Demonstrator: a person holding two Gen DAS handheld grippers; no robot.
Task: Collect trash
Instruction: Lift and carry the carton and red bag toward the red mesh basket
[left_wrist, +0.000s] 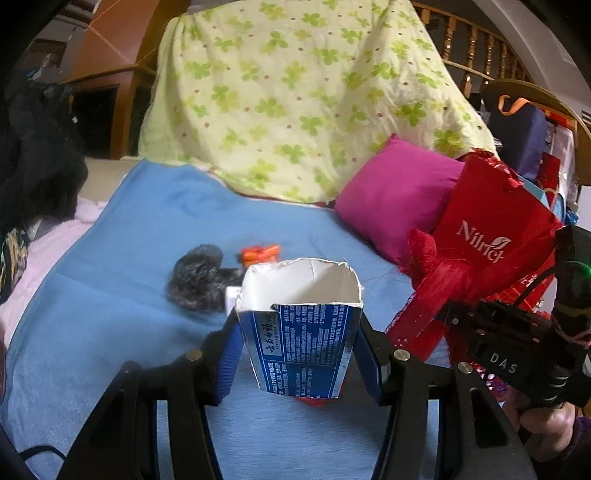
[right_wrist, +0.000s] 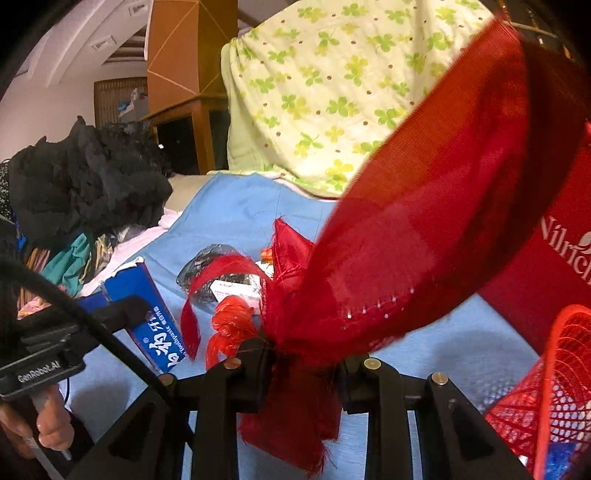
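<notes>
**A:** Left wrist view first: what sits between the fingers?

**B:** The left gripper (left_wrist: 299, 347) is clenched on a blue toothpaste box (left_wrist: 301, 328), one blue pad pressing each side wall. The box is torn open; its ragged white mouth points toward 12 o'clock, away from the camera, and its long axis runs from 6 to 12. White print covers the near blue panel. It hangs above the blue blanket (left_wrist: 129, 258) on the bed.

**A:** And beyond it?

**B:** At 11 o'clock from the box lies a dark fuzzy clump (left_wrist: 195, 277), and just right of that an orange wrapper (left_wrist: 260, 253). A pink pillow (left_wrist: 395, 199) rests at 2 o'clock.

**A:** What of the right side?

**B:** The right gripper (right_wrist: 304, 365) is closed on the gathered red handle strap (right_wrist: 295, 332) of a red bag (left_wrist: 495, 229), printed with white lettering. The strap fans out toward 1 o'clock as sheer red fabric. In the right wrist view the box (right_wrist: 147, 310) shows at 9 o'clock, its long axis slanting from 11 to 5. A red mesh basket (right_wrist: 565, 380) sits at 4 o'clock.
</notes>
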